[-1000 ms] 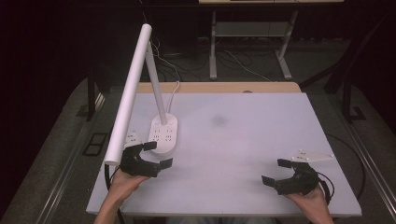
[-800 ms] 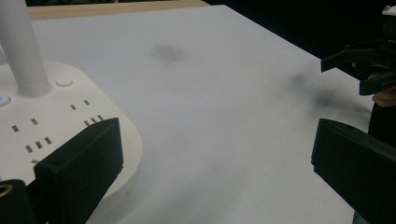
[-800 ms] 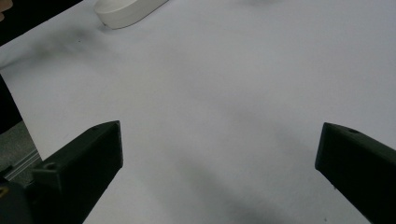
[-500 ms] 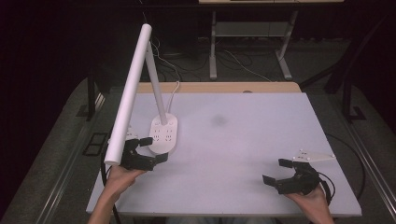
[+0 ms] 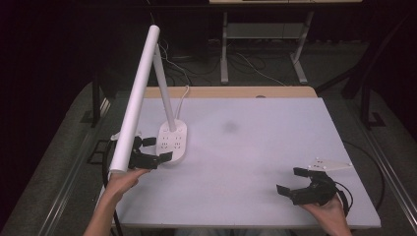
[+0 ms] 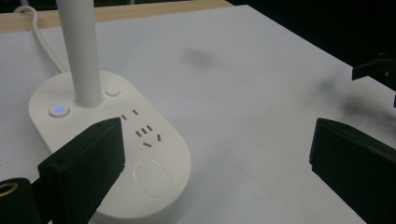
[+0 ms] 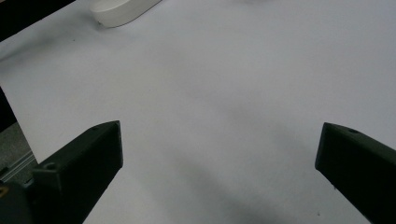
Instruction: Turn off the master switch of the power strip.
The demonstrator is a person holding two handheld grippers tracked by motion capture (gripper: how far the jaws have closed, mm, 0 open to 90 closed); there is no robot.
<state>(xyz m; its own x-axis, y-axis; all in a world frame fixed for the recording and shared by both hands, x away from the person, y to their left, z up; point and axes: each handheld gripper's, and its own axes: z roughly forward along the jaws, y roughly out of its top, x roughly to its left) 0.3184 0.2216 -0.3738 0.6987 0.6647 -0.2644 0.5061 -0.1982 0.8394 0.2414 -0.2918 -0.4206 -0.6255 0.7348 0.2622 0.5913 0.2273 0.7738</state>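
Observation:
A white desk lamp stands at the left of the table, with an oval base (image 5: 172, 141) that carries sockets, a thin stem (image 5: 164, 88) and a long tube head (image 5: 135, 98). My left gripper (image 5: 157, 149) is open at the base's near left edge. In the left gripper view its jaws are spread wide; the left one overlaps the base (image 6: 112, 140), on which a small button (image 6: 58, 110) glows blue. My right gripper (image 5: 291, 180) is open over bare table at the near right, with nothing between its jaws in the right gripper view (image 7: 219, 135).
The white table top (image 5: 255, 147) has a wooden strip along its far edge (image 5: 231, 92). The lamp's white cord (image 5: 183, 96) runs off the back. Dark floor, cables and a table frame (image 5: 223, 49) lie beyond. The lamp's tube head overhangs my left hand.
My left gripper has moved forward and a little right, up to the lamp base. The right gripper has stayed where it was.

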